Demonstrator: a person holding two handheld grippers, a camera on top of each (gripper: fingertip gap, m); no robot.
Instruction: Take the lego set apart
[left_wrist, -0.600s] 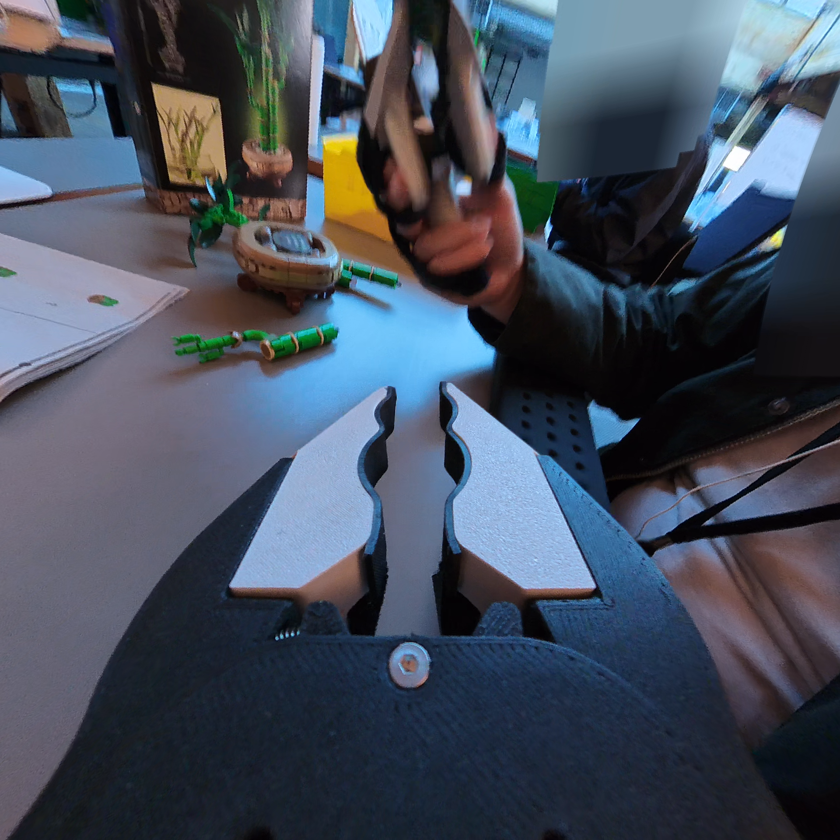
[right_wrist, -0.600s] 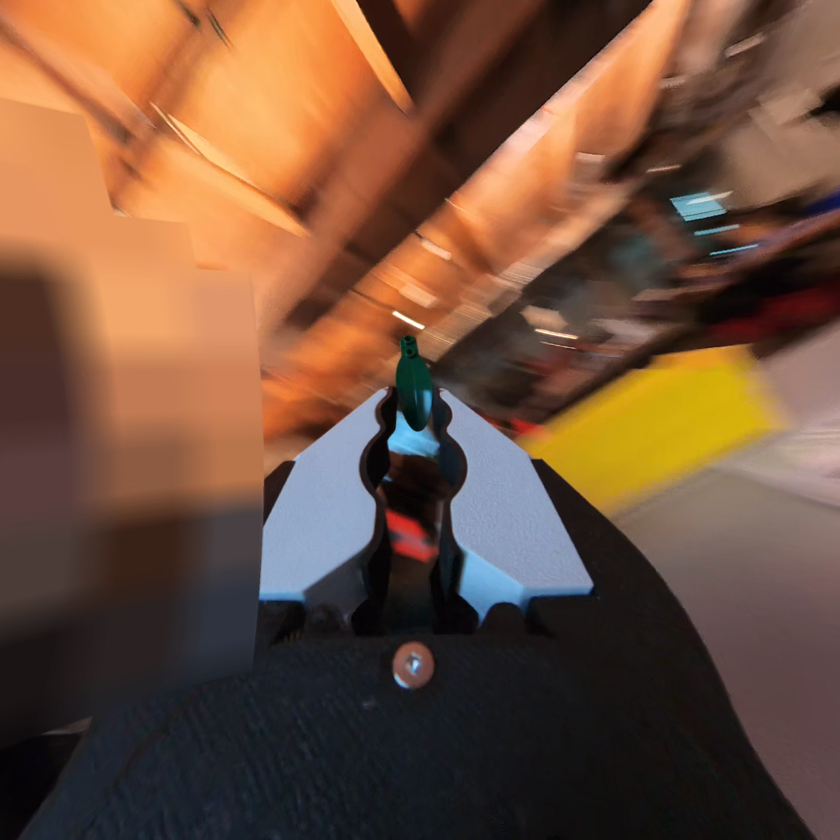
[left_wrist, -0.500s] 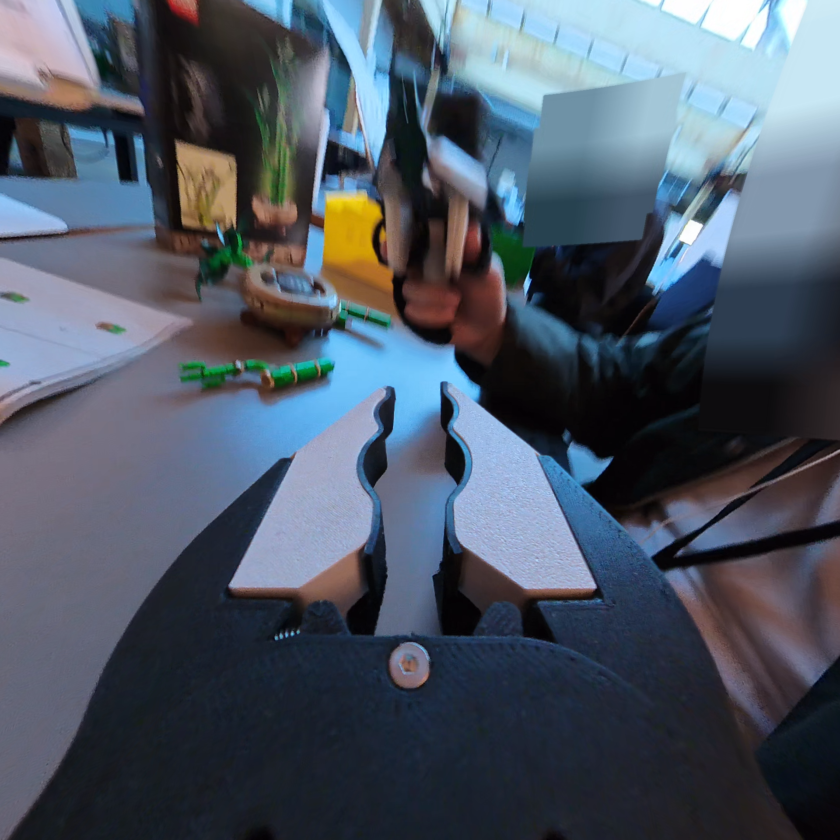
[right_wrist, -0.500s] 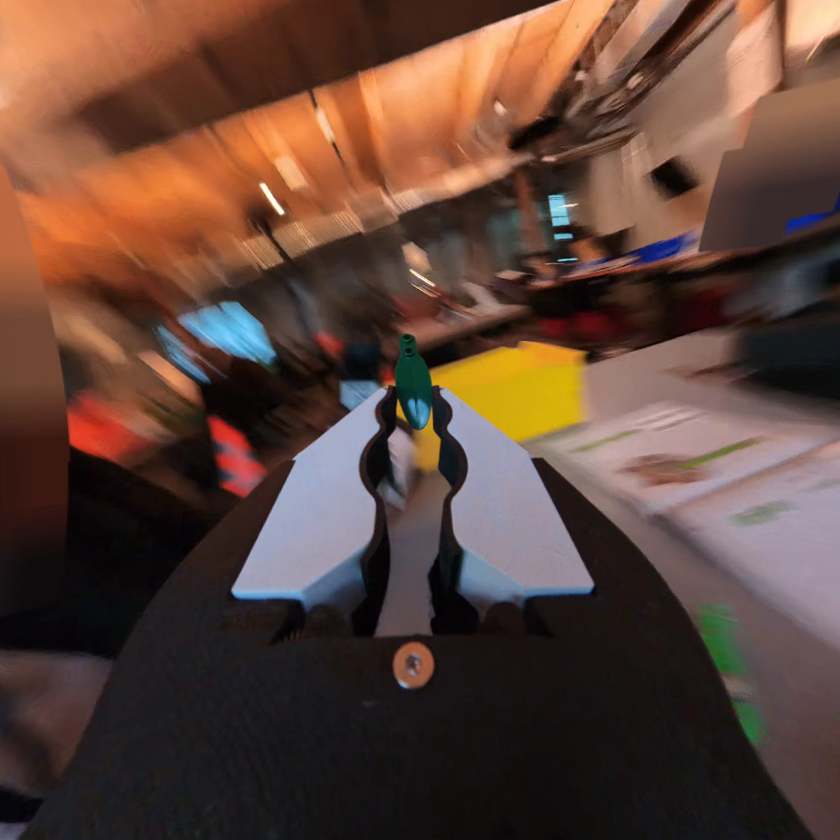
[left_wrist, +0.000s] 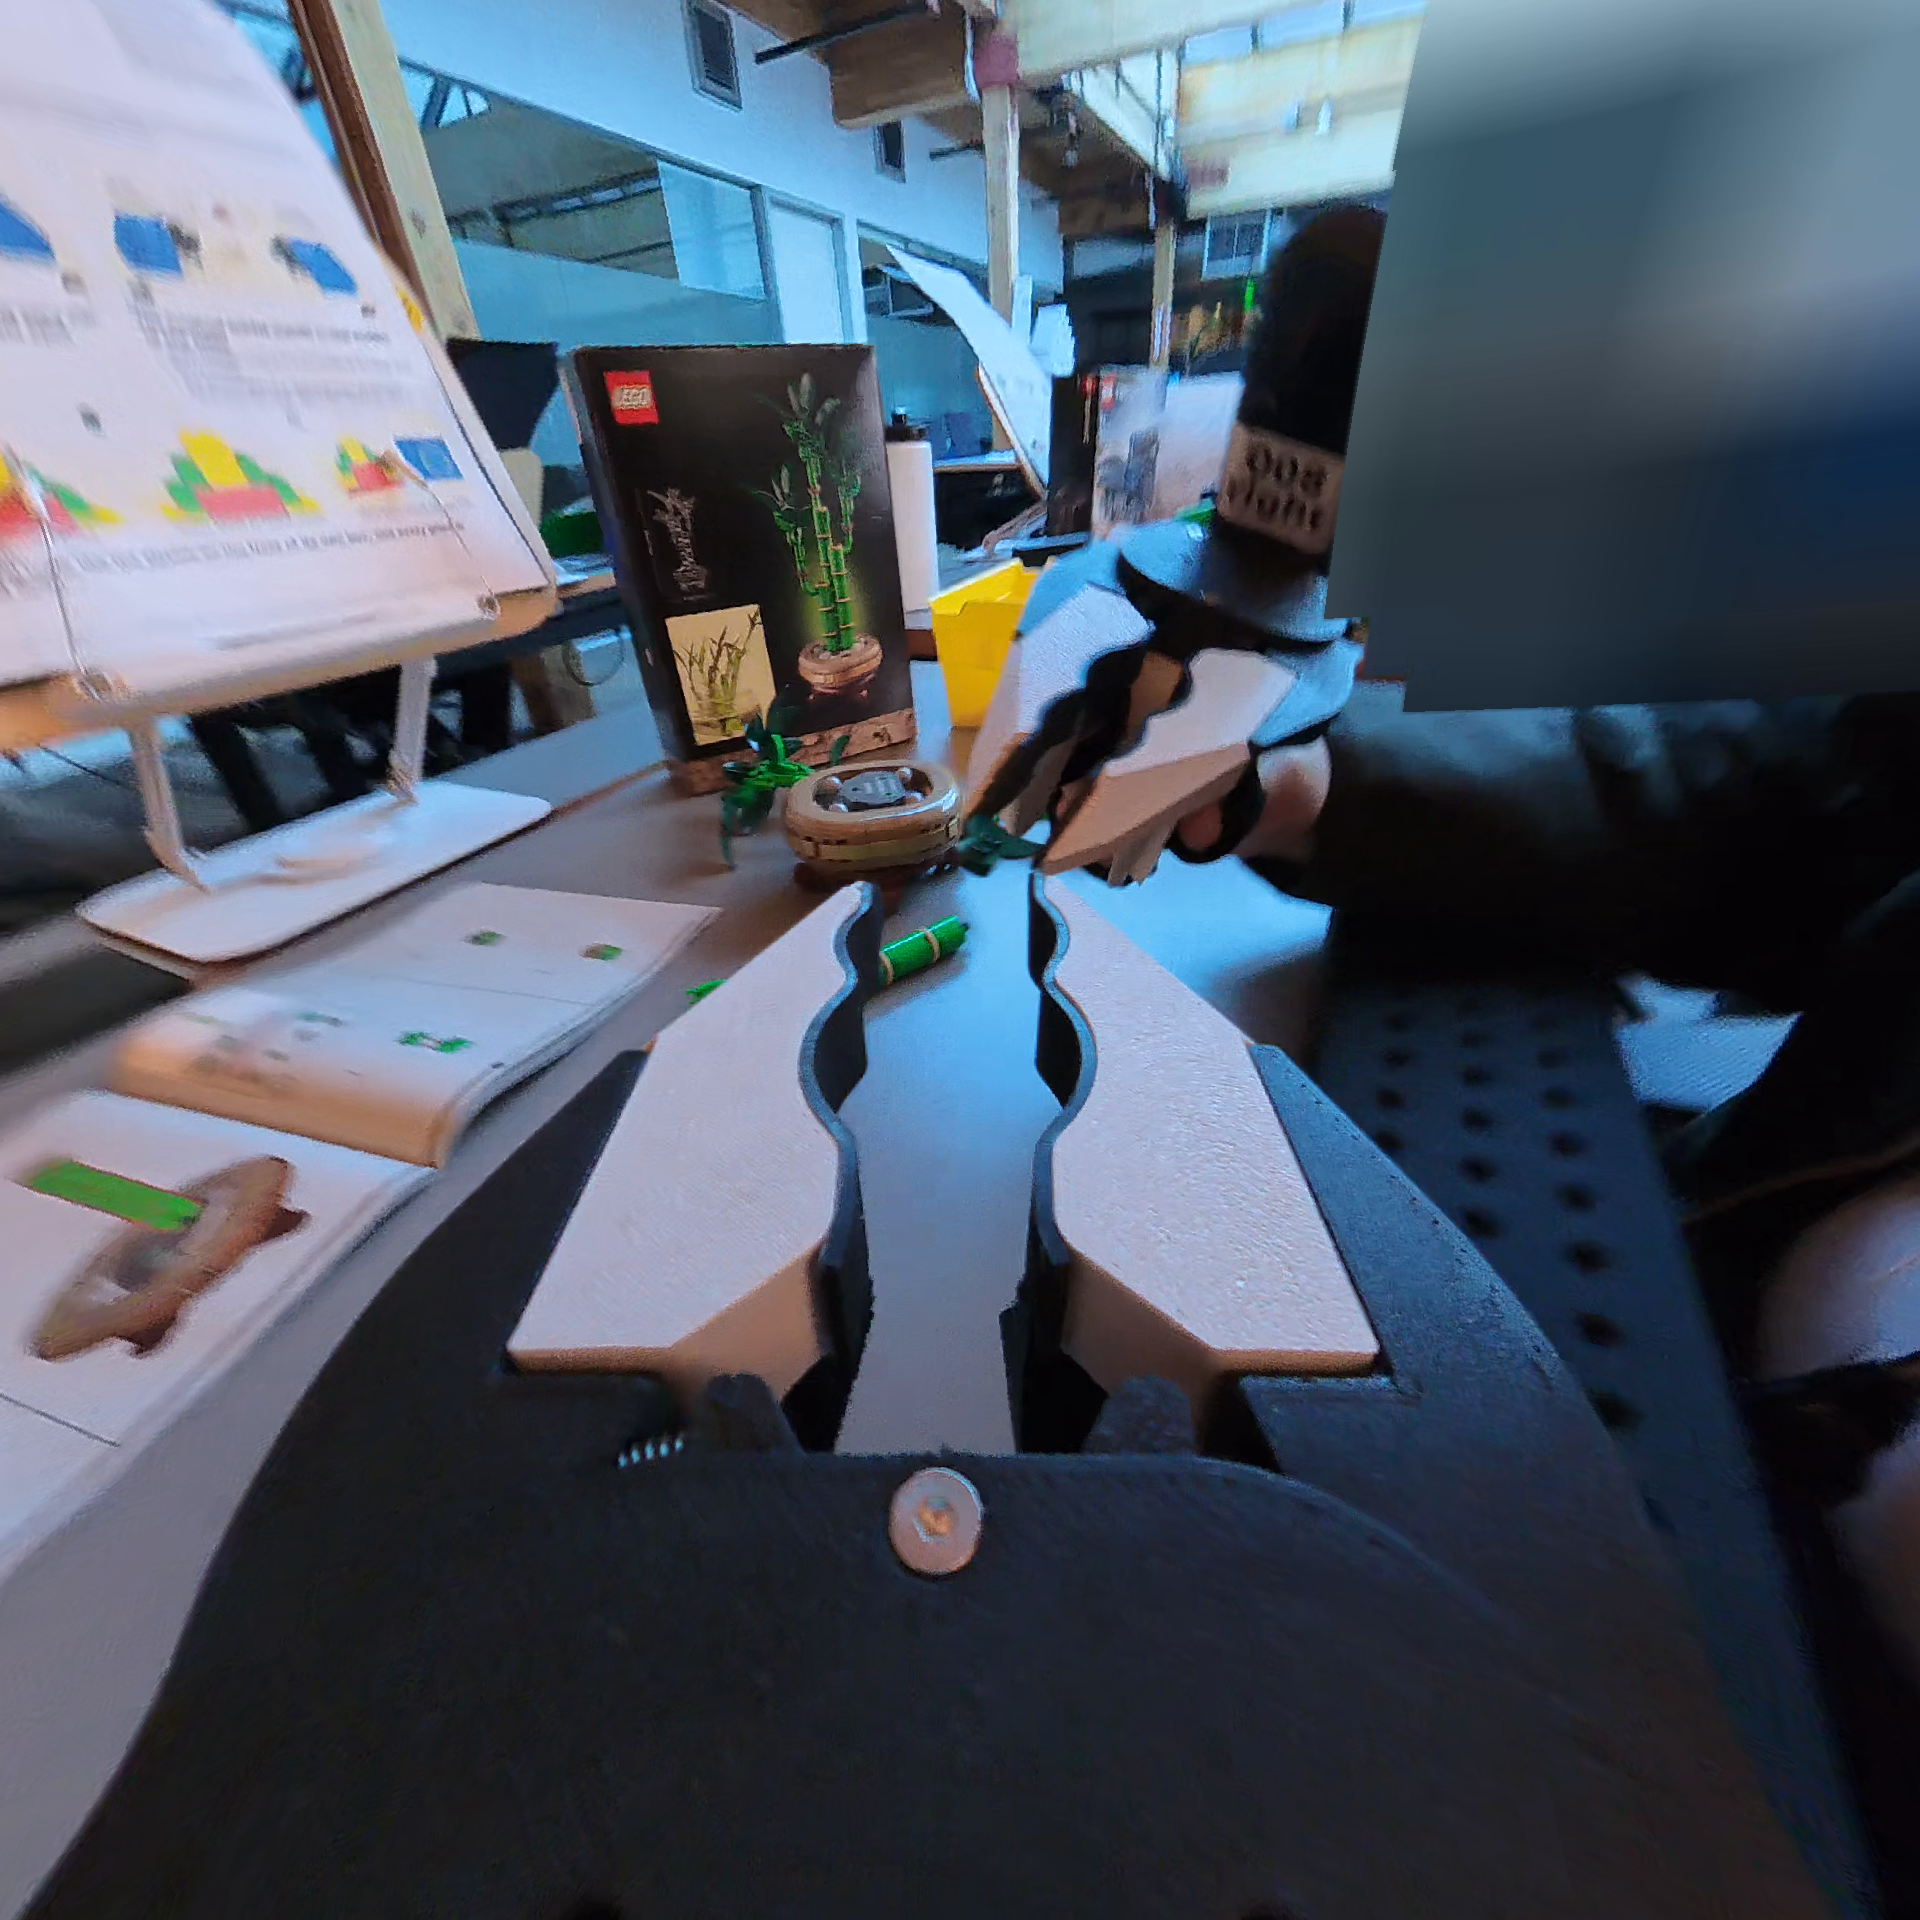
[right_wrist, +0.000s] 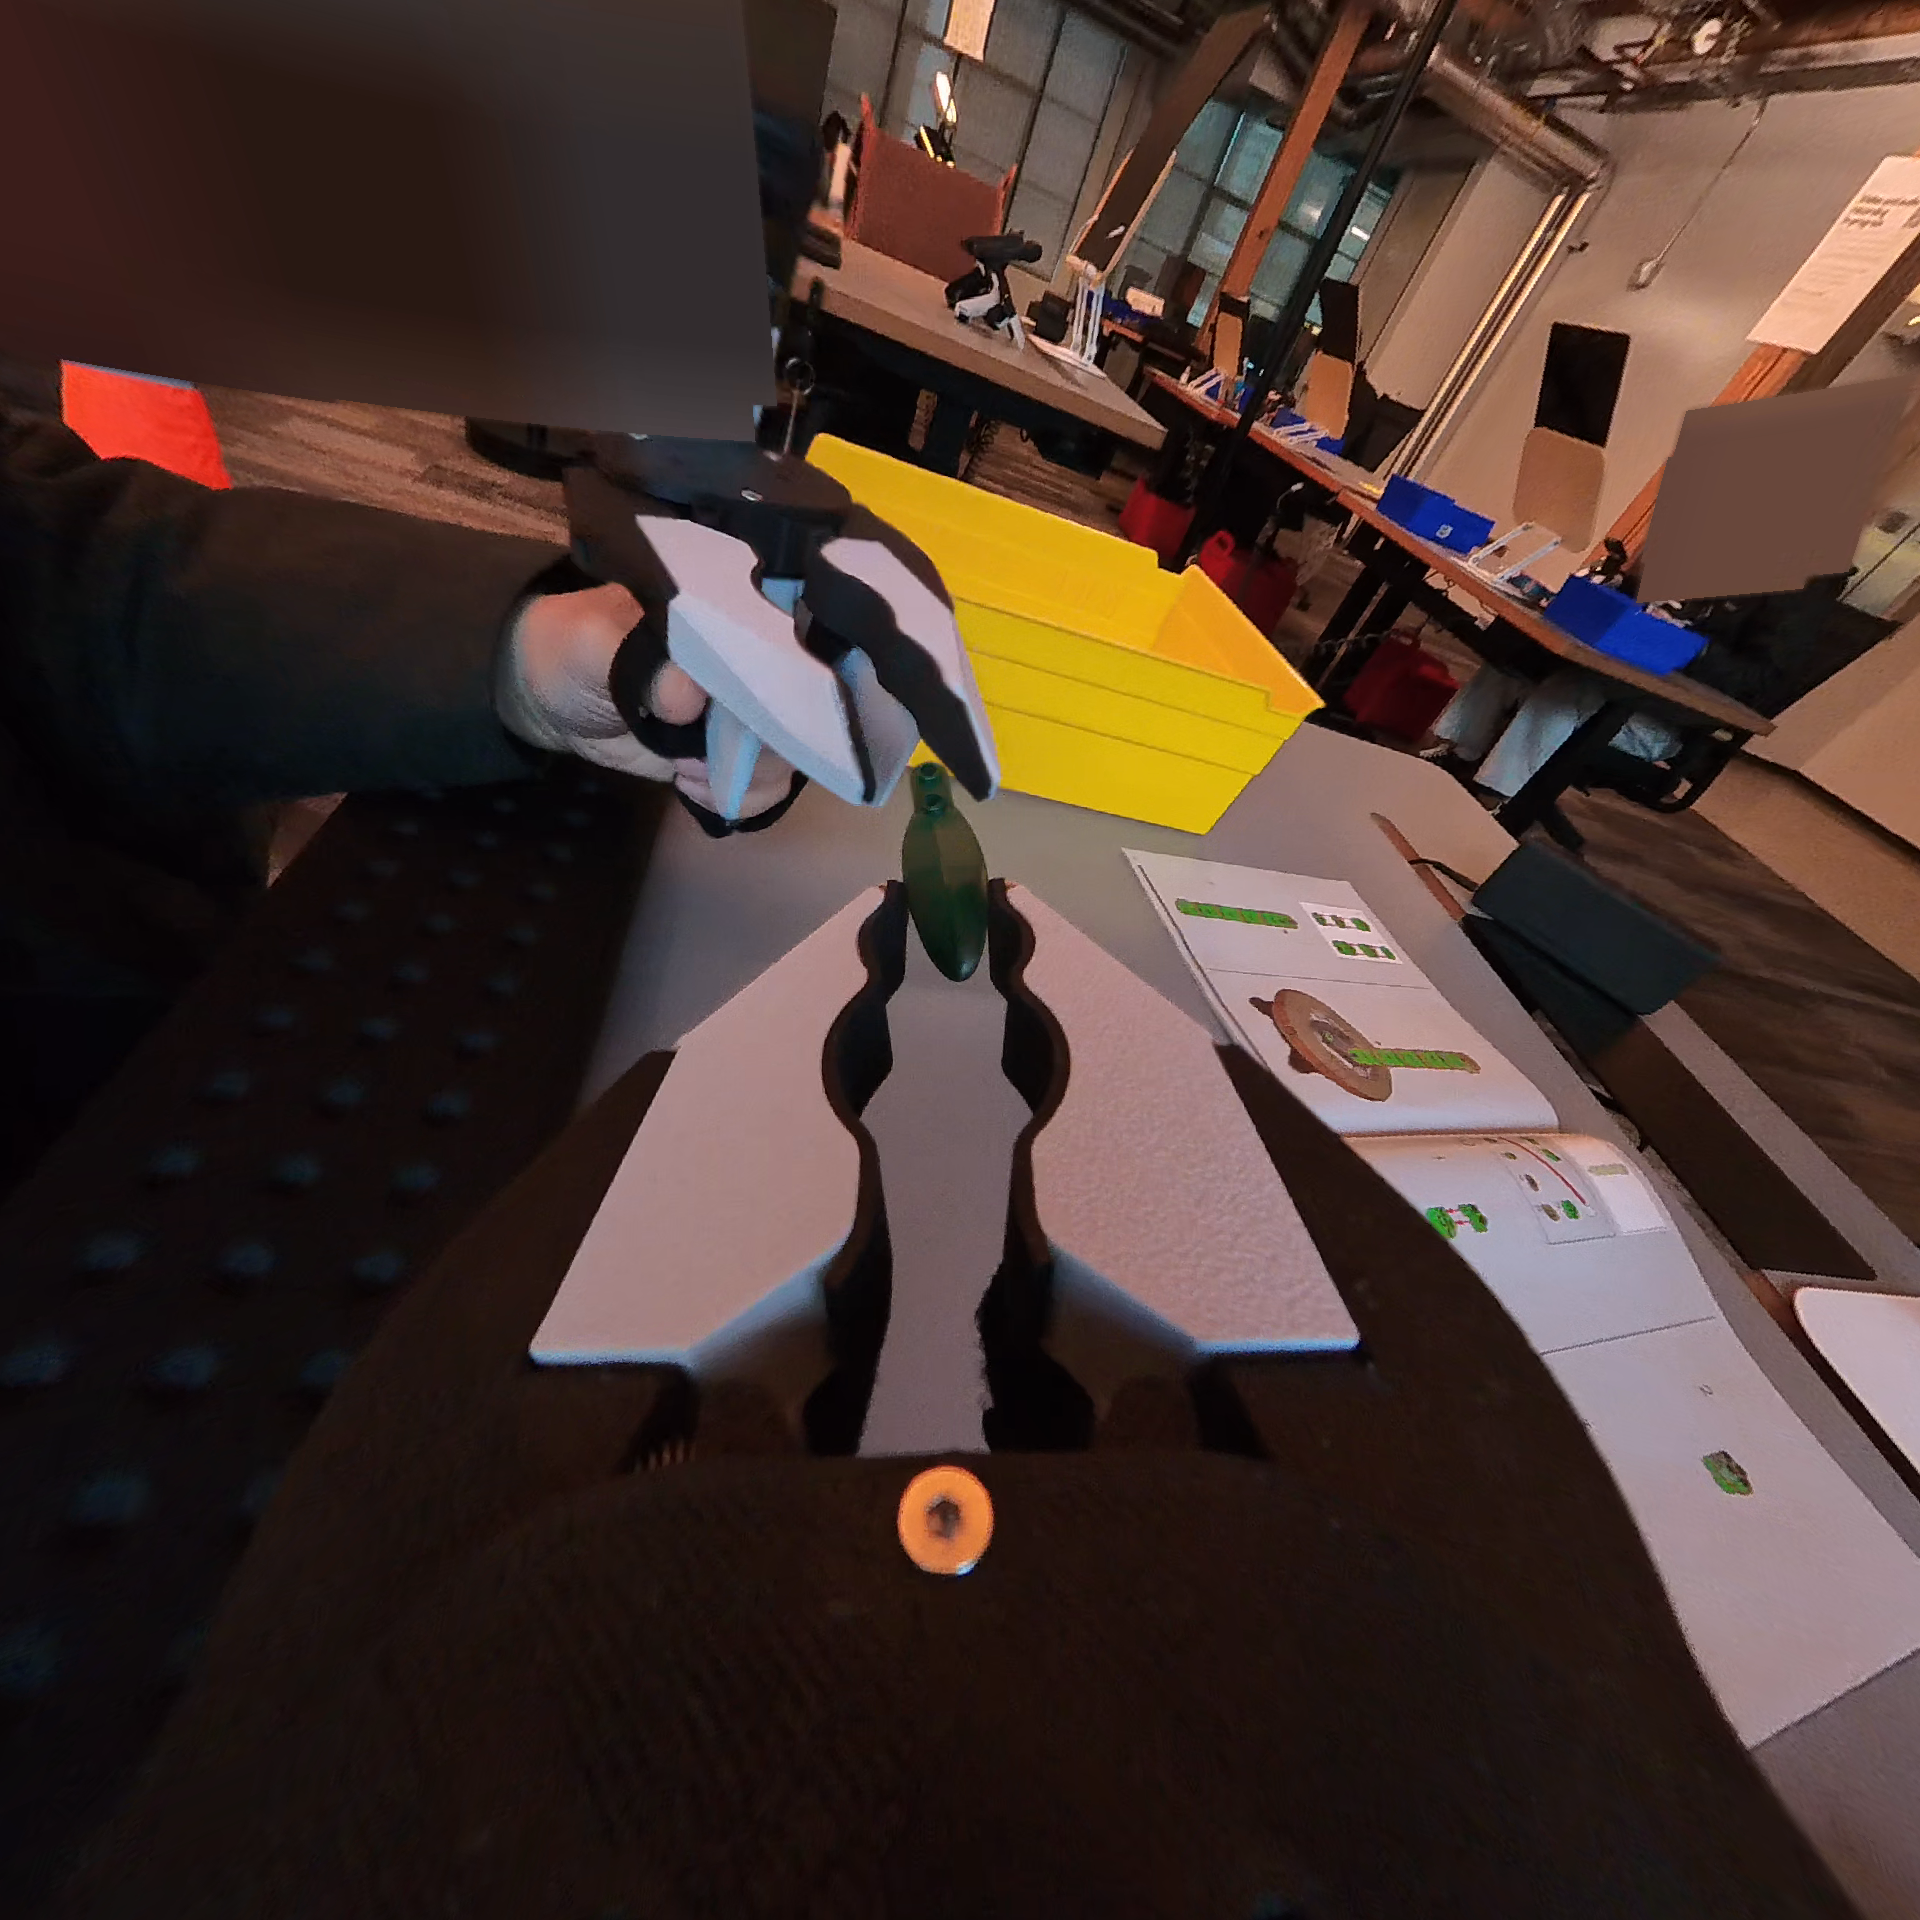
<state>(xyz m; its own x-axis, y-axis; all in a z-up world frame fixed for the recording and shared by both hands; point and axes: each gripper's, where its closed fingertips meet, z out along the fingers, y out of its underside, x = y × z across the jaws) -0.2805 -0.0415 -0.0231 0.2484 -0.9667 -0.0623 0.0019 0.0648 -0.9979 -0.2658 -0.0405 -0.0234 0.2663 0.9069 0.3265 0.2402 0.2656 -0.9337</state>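
Grey table — pinched green leaf

Right gripper: fingertips clamped on a dark green leaf piece, its studded end pointing forward.
Left gripper: hand-held beyond, tips just above the leaf, slightly parted.
Yellow bin: behind on the grey table.
Instruction booklet: open, at right.
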